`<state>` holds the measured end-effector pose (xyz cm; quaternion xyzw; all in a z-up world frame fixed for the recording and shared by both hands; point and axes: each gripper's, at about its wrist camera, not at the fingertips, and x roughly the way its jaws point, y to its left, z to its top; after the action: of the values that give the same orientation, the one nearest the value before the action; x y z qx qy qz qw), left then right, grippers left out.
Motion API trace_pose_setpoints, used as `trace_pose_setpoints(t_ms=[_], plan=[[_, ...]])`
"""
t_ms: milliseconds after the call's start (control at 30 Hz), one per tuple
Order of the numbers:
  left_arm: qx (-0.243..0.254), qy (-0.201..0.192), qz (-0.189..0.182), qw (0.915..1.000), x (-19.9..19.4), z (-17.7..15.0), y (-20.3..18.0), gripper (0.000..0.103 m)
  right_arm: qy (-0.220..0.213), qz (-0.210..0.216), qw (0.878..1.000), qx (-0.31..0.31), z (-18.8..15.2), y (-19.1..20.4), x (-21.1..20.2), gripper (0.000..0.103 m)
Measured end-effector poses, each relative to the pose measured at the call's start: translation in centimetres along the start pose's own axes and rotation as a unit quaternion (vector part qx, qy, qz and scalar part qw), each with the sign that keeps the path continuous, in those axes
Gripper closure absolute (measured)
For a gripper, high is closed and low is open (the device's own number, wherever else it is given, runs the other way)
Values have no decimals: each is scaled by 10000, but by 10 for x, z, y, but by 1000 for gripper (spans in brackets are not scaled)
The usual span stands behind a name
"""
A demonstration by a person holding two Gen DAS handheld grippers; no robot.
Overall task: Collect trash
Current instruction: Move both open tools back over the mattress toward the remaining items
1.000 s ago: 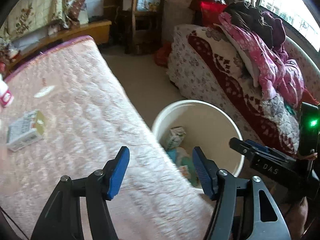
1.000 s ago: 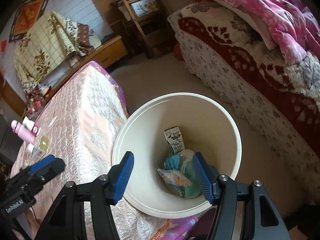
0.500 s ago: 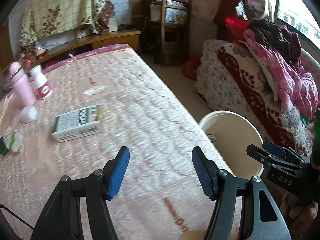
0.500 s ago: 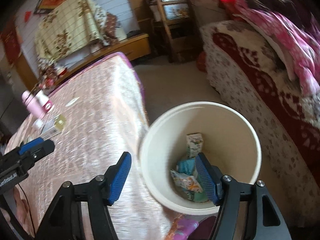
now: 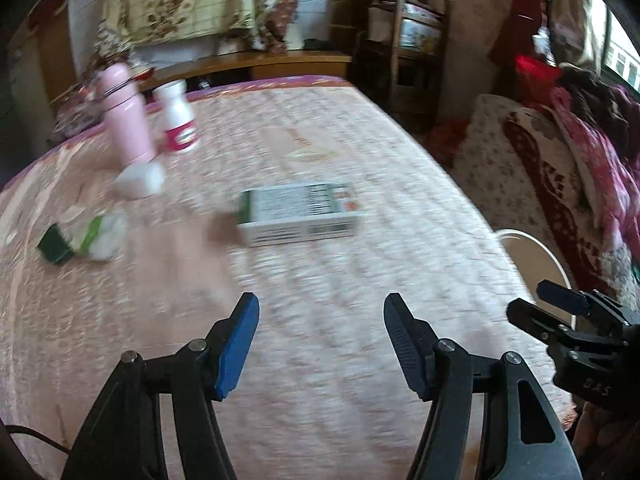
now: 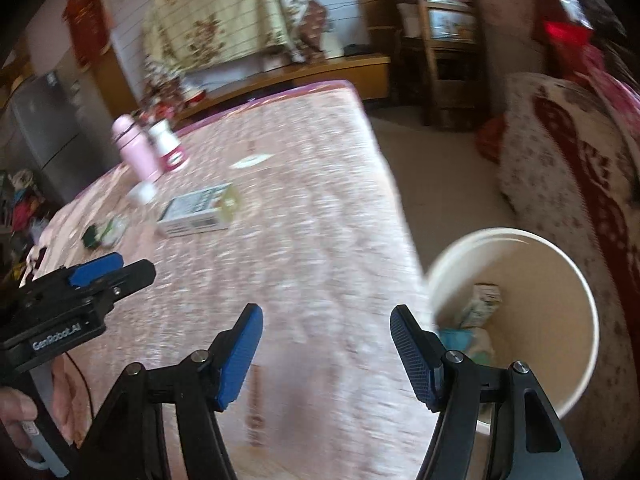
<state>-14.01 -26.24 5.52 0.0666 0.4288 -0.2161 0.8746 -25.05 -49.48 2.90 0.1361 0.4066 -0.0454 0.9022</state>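
Note:
My left gripper point(image 5: 322, 300) hangs open and empty over the pink quilted surface point(image 5: 360, 360). Ahead of it lies a white and green box point(image 5: 300, 214). Further left are a crumpled white and green wrapper point(image 5: 98, 236) and a white wad point(image 5: 140, 180). My right gripper point(image 6: 328, 312) is also open and empty, above the same surface near its right edge. The box point(image 6: 196, 210) lies far ahead to its left. To its right stands the white bucket point(image 6: 580, 280), with a carton point(image 6: 484, 300) and other wrappers inside.
A pink bottle point(image 5: 128, 116) and a white bottle with a red label point(image 5: 180, 118) stand at the back left. A bed with a red patterned cover point(image 6: 580, 168) lies right of the bucket, with bare floor point(image 6: 440, 168) between. A wooden chair point(image 5: 400, 52) is at the back.
Both grippers swung left from over the bucket to over the quilted surface. The box, bottles and wrapper came into view, and the bucket slid to the right edge.

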Motion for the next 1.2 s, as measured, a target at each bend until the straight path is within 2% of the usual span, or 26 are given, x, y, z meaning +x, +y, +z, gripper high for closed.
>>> trace_pose_setpoints(t_ms=[267,533,633,800,900,1033,1133,1200], plan=[[-738,149,572,9955,6,12,100,37,186,361,9980,-484,17,59,30,33],[-1567,306,1264,9791,40,55,206,37,131,327,9979,-545,64,83,62,33],[-1690,369,1443,9743,57,73,230,37,146,291,9982,-512,87,85,79,33],[-1627,717,1510,9724,89,88,248,37,231,266,9979,-540,121,86,115,33],[-1413,856,1286,9778,94,84,246,37,311,295,9978,-515,136,86,136,33],[-1029,1045,469,9881,83,68,231,37,602,452,9947,-703,147,93,170,33],[-686,1177,36,9907,68,49,220,37,945,776,9890,-837,142,100,182,33],[-562,1108,-19,9922,52,38,216,37,1126,919,9856,-868,131,104,178,33]])
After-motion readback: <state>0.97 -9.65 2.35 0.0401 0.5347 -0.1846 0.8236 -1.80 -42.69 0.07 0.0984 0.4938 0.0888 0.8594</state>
